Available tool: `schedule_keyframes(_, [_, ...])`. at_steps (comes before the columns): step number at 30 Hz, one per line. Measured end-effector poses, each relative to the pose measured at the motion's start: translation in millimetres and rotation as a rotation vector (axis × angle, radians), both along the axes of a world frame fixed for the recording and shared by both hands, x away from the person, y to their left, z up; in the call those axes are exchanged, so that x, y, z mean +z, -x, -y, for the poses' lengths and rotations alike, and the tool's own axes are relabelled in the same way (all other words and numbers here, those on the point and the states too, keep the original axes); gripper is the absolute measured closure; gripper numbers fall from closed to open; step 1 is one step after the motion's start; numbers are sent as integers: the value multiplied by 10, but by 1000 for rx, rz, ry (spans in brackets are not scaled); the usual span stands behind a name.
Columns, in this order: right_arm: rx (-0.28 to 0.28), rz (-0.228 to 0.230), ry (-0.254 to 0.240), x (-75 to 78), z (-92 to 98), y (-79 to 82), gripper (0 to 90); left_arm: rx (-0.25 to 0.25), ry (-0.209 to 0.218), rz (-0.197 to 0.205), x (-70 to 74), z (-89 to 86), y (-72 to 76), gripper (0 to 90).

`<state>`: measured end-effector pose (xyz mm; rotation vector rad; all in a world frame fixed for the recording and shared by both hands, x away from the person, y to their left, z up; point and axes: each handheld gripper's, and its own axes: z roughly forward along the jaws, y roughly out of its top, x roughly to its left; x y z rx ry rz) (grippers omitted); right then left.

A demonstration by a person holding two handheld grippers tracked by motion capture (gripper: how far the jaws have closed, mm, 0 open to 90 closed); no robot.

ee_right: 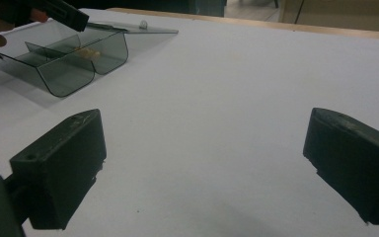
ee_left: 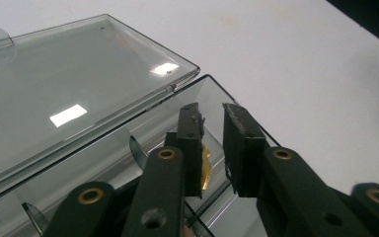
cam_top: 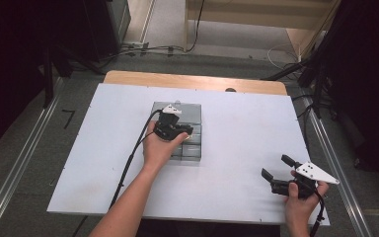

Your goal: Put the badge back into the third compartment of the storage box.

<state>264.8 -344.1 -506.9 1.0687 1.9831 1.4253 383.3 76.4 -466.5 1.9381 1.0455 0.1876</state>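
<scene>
A white board (cam_top: 237,148) covers a wooden table (cam_top: 192,80); grey floor (cam_top: 29,133) around; dark curtains (cam_top: 10,49) flank it.

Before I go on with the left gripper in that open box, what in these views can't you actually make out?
- Gold object, left gripper view: mostly hidden behind a jaw of the left gripper; identity and grip unclear.
- Box, high view: the hand covers its compartments.
- Pale item, right gripper view: too small and far.
- Right gripper: open, jaws cut by the frame edge.

White tabletop (cam_top: 237,148), open smoky plastic box (cam_top: 193,129) on it (lid flat)
</scene>
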Motion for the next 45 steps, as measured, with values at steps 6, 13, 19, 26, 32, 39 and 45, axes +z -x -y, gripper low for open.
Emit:
schedule_keyframes(6, [0,0,0,0,0,0,12,-7,19,19,39,-8,47,594])
schedule_keyframes(13, [2,-1,0,1,-5,-1,12,-37,45,29,60,-9,107,420])
schedule_keyframes(19, [3,0,8,2,-15,-4,12,-43,67,58,111,-64,192,326])
schedule_keyframes(26, [1,-2,13,2,-20,-2,12,-38,96,79,150,-116,283,220])
schedule_keyframes(32, [1,-1,13,2,-19,-2,12,-39,99,93,177,-138,357,135])
schedule_keyframes(39, [1,-1,12,3,-19,-1,12,-46,105,118,218,-198,465,91])
schedule_keyframes(45, [0,-1,14,3,-21,0,12,-43,115,132,223,-296,567,36])
